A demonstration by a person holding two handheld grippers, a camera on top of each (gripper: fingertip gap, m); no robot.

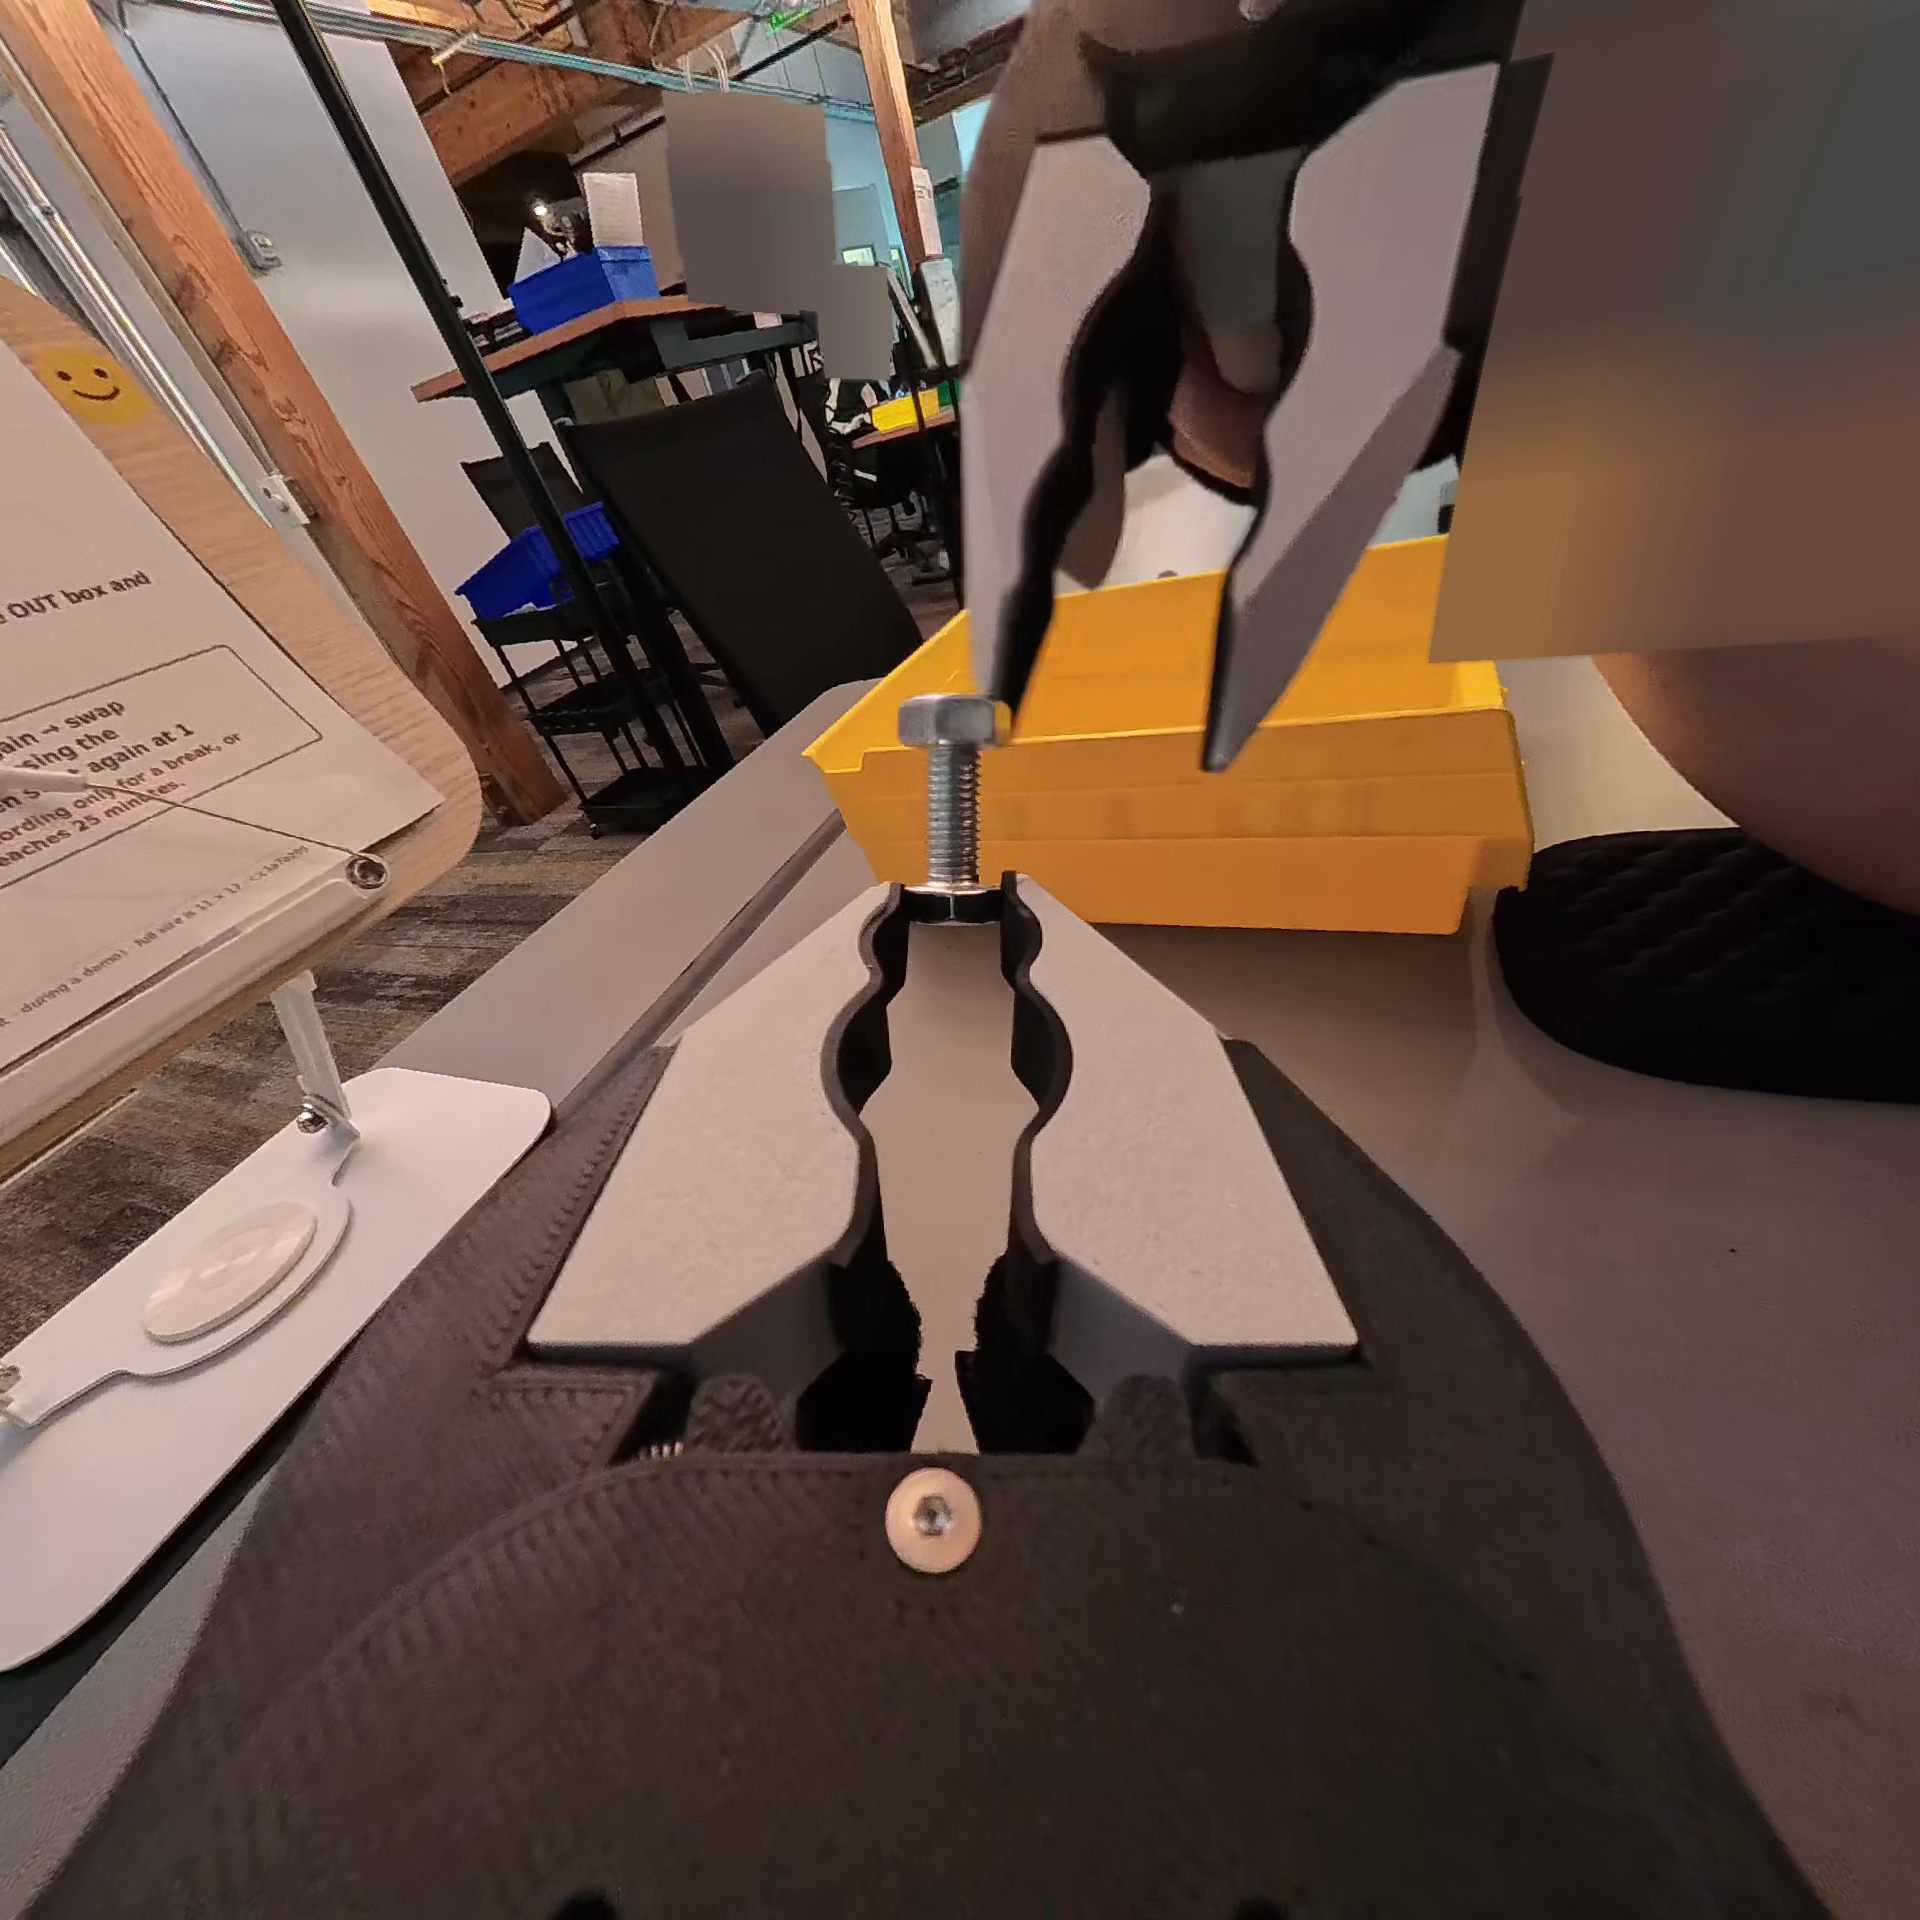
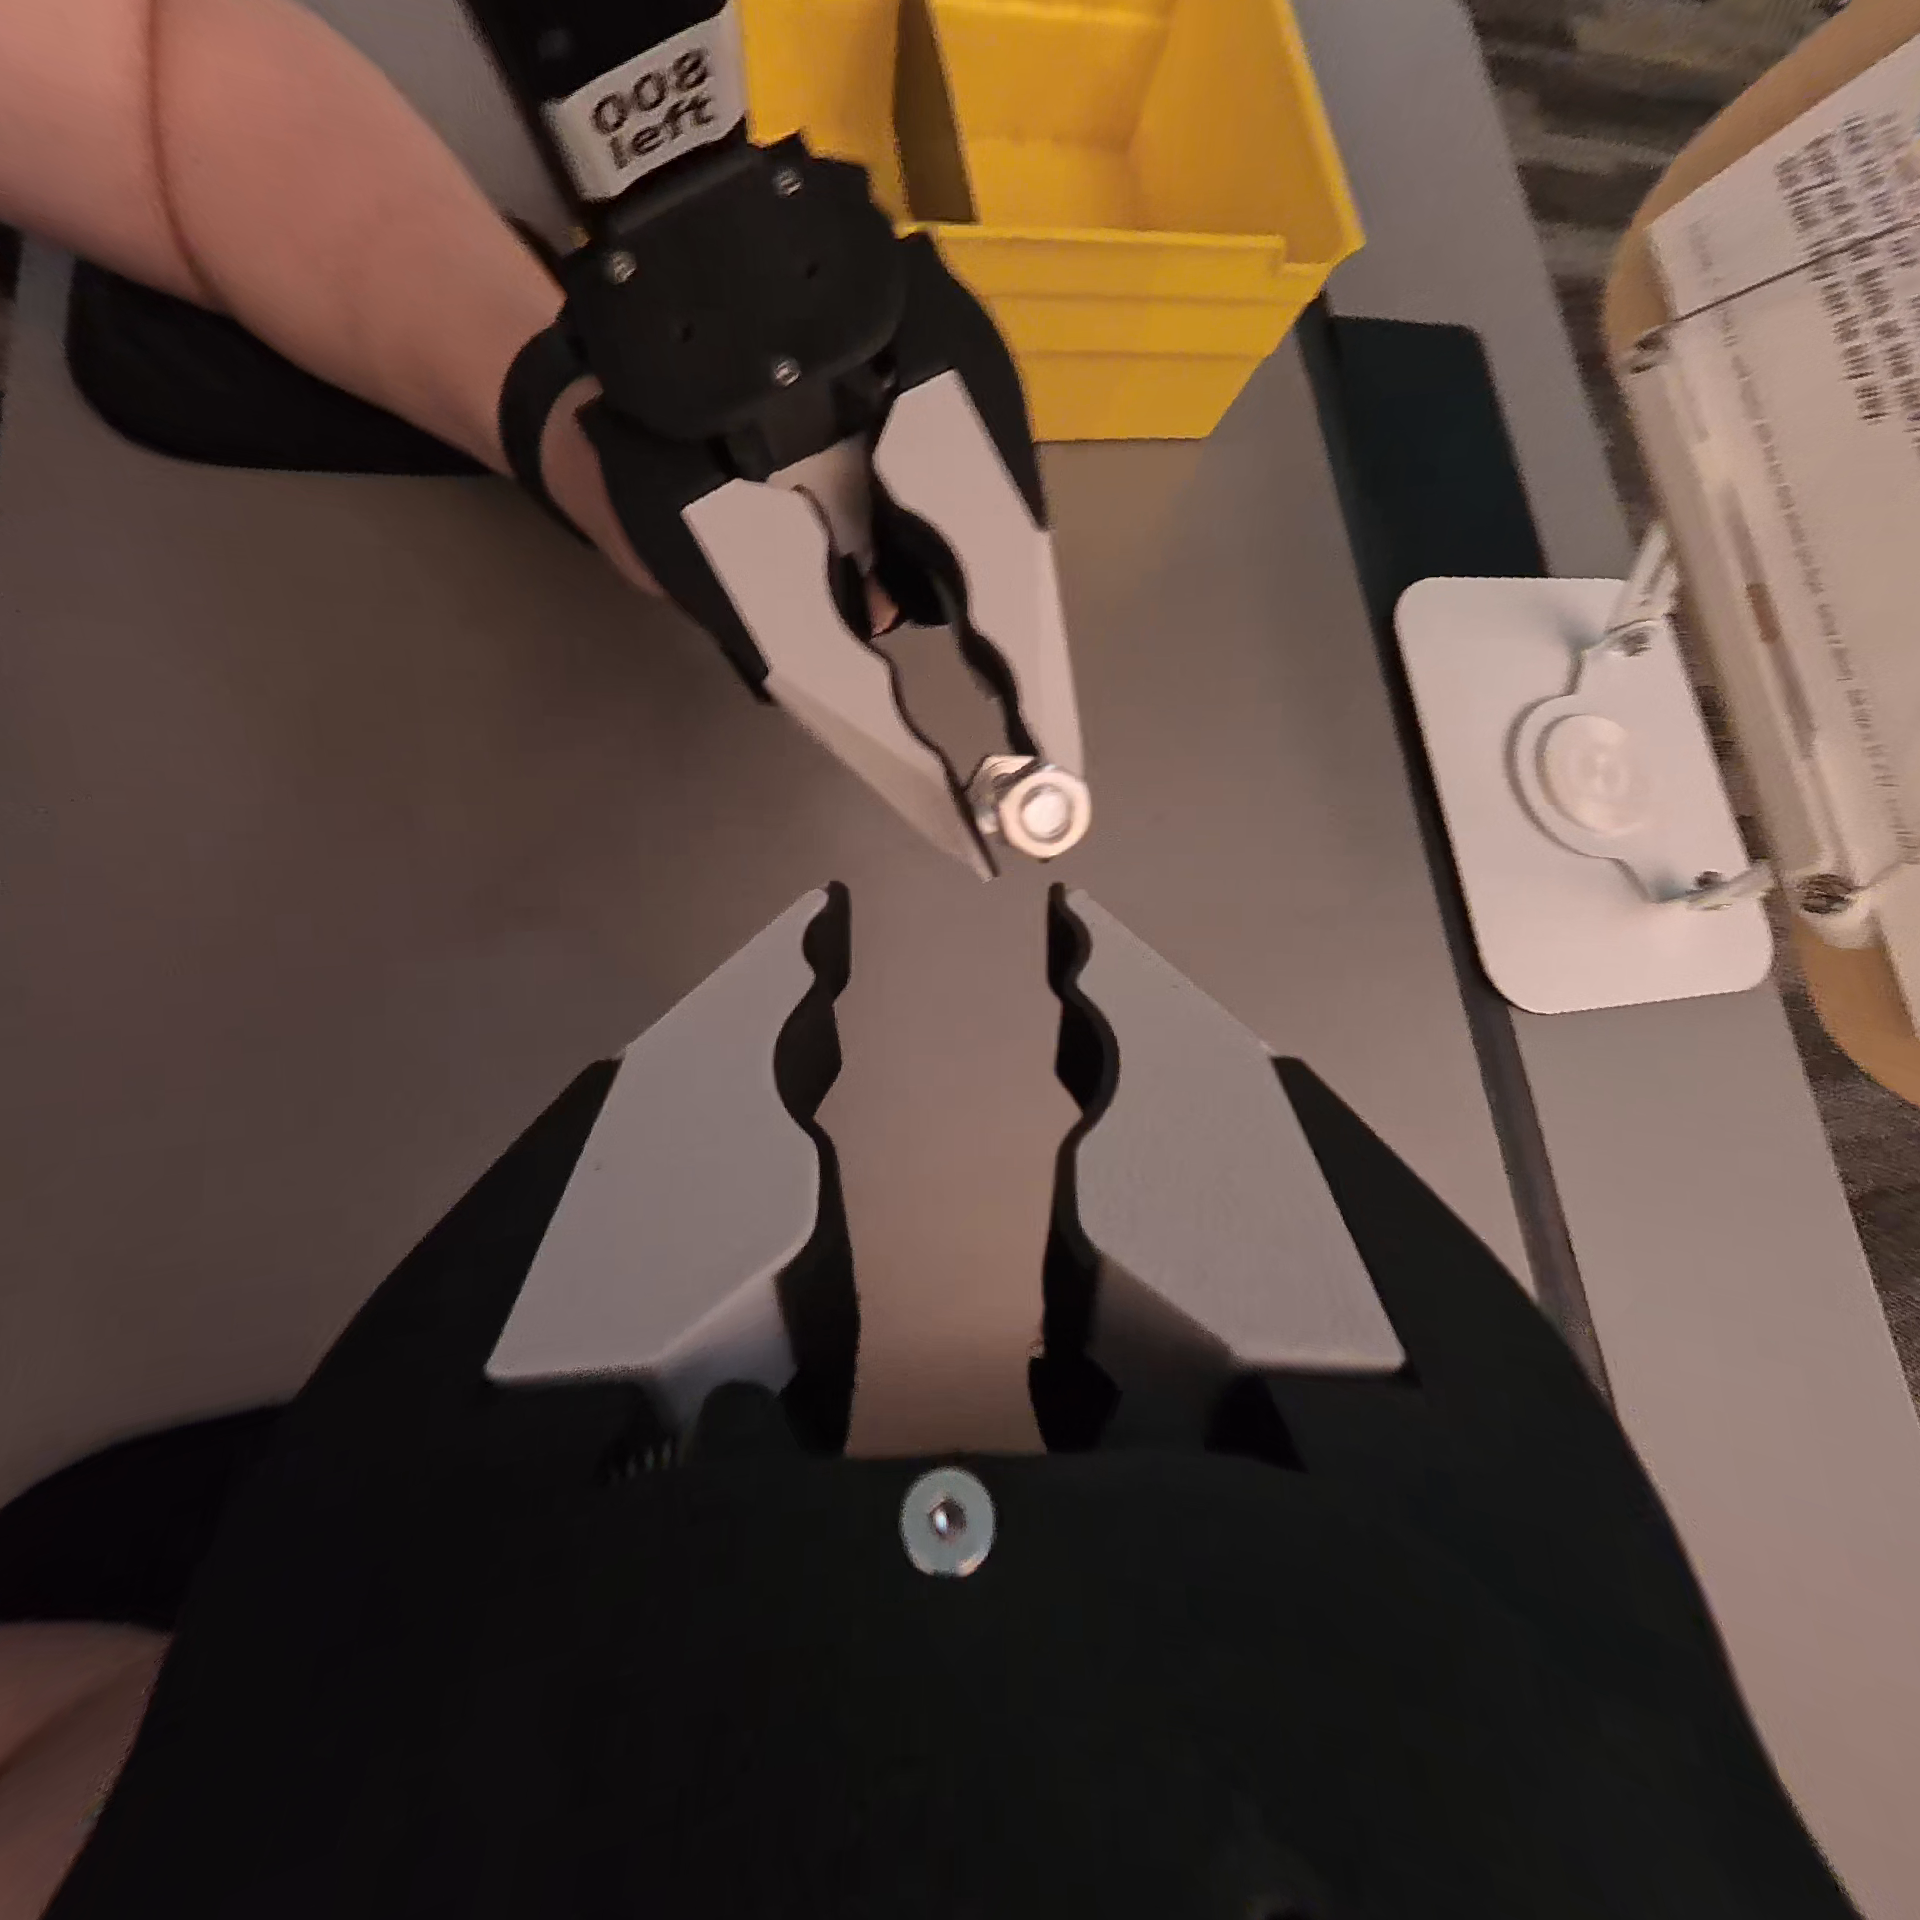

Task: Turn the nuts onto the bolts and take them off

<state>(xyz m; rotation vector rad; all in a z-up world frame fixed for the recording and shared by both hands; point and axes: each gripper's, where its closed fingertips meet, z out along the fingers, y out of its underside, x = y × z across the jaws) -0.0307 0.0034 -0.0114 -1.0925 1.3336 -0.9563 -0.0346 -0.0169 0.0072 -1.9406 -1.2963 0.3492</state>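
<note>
One zinc-bright steel bolt [image 1: 951,795] with a hexagonal head and ridged thread stands upright, head uppermost, above the smooth grey table [image 1: 1455,1299]. A single silver hex nut [image 1: 948,906] sits low on its shank, and the left gripper [image 1: 951,902] is clenched on that nut between two pale matte fingers with wavy black inner edges. The right gripper [image 2: 945,894], built alike on a ribbed black body, hangs over the bolt head with its fingers released, gripping nothing. One glossy yellow plastic bin [image 1: 1247,831] rests toward the table's far edge.
</note>
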